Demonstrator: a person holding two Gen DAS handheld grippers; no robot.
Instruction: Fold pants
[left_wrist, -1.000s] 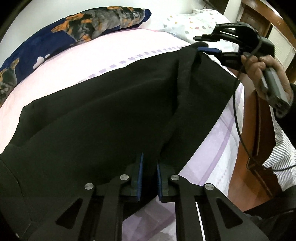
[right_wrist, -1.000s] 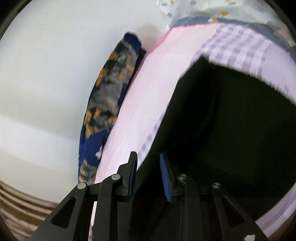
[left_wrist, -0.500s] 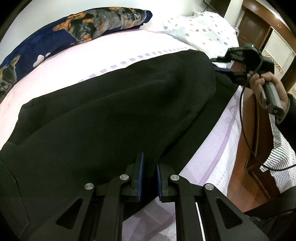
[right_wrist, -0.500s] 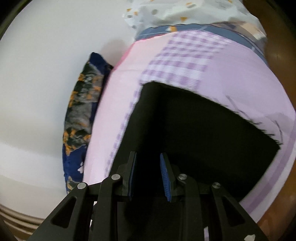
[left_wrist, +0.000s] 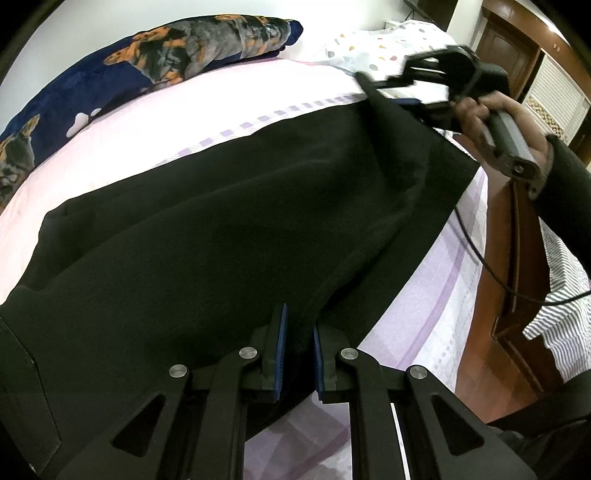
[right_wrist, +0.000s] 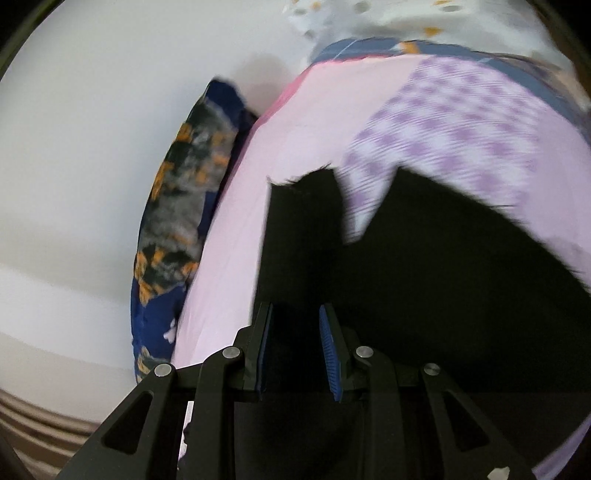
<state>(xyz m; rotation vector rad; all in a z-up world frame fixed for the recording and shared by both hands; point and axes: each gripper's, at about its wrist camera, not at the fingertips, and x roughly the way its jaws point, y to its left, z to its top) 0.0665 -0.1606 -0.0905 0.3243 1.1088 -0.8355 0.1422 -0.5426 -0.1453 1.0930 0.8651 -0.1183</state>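
Pants were stretched lengthwise along the bed, pinched between the left hand-held gripper and the right hand-held gripper.

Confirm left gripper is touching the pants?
Touching. Left wrist view: black pants fabric is pinched between the left gripper pads, running out from between them across the bed.

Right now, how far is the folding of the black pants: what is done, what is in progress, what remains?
Done: the black pants lie spread lengthwise on the pink bed sheet.

In hand: the left hand-held gripper pinches the near edge, and the right hand-held gripper lifts the far end; the right wrist view shows fabric between its jaws.

Left: no finished fold is visible, so the lifted fabric must be carried over, laid down and flattened.
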